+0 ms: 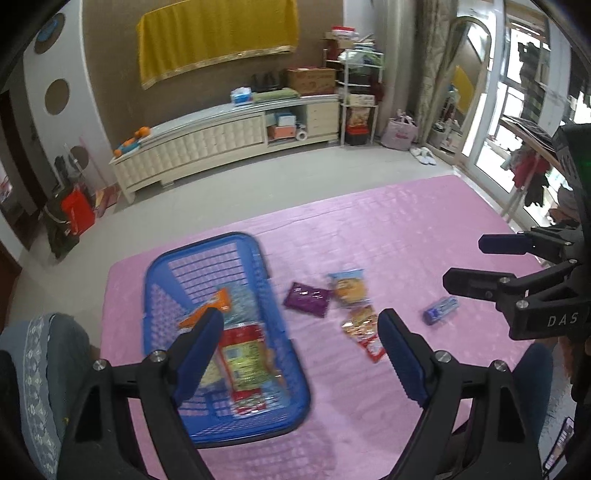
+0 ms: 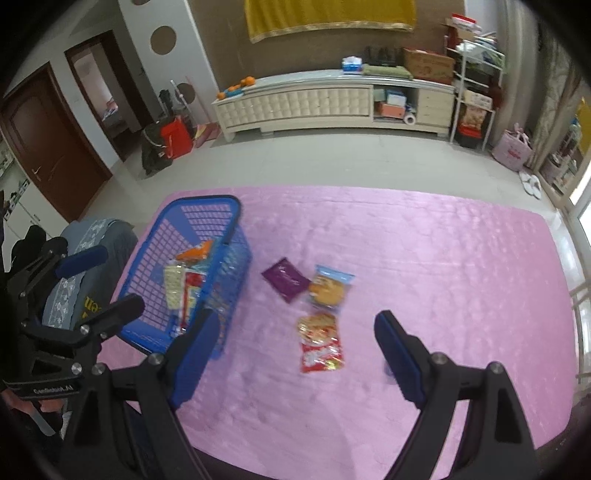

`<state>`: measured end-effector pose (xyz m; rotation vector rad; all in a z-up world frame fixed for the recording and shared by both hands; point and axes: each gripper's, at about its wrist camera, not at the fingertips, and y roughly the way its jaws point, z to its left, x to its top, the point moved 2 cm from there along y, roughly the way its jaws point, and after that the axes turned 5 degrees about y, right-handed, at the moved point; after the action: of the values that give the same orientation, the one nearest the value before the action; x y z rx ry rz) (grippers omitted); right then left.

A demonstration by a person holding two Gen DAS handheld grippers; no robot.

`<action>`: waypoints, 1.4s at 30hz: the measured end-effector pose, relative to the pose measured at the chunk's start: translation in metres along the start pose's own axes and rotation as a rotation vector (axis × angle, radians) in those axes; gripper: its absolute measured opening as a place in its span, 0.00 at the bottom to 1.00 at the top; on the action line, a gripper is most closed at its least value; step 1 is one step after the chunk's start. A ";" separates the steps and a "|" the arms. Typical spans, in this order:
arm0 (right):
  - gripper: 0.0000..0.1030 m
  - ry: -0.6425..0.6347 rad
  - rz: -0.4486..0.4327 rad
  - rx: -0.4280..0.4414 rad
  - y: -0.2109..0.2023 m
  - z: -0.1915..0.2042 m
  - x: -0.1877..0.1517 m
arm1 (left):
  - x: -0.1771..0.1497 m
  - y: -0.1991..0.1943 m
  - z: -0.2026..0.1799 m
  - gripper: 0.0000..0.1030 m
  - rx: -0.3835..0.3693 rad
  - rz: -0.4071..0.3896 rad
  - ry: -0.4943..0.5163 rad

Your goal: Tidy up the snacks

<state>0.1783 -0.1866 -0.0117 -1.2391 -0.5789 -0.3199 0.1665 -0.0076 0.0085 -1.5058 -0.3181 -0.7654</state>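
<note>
Looking from the left wrist, the left gripper [image 1: 297,343] is seen spread wide and empty above a blue basket [image 1: 162,266] holding orange, red and yellow packets [image 1: 240,358]; a purple pouch [image 1: 306,298] lies just beside the basket on the pink cloth [image 1: 406,221]. From the right wrist, the right gripper [image 2: 295,350] is seen open, nothing held, over a red packet [image 2: 320,350].

A long cream cabinet [image 2: 332,103] stands along the far wall, and a yellow cloth [image 2: 328,16] hangs above it. On its top lie a cardboard box [image 2: 428,64] near the right end and orange toys [image 2: 236,88] at the left end. To the right of the cabinet stands a white shelf rack [image 2: 474,85]. A pink bag [image 2: 513,151] sits on the floor near white slippers [image 2: 530,182]. A brown door [image 2: 48,144] is at the left.
</note>
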 end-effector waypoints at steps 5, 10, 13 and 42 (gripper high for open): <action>0.86 0.032 0.004 -0.021 -0.004 -0.033 -0.011 | 0.005 0.019 -0.036 0.82 -0.012 0.013 0.041; 0.86 0.054 0.034 -0.028 0.007 -0.064 -0.023 | 0.002 0.045 -0.058 0.82 -0.061 0.059 0.016; 0.86 0.059 0.056 -0.029 0.016 -0.078 -0.030 | -0.001 0.062 -0.070 0.82 -0.064 0.092 0.010; 0.86 0.153 0.288 -0.001 0.134 -0.180 -0.084 | -0.052 0.242 -0.100 0.82 -0.058 0.452 -0.195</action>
<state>0.2232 -0.3228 -0.2035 -1.2673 -0.2638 -0.1704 0.2538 -0.1167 -0.2188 -1.6327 -0.0912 -0.2717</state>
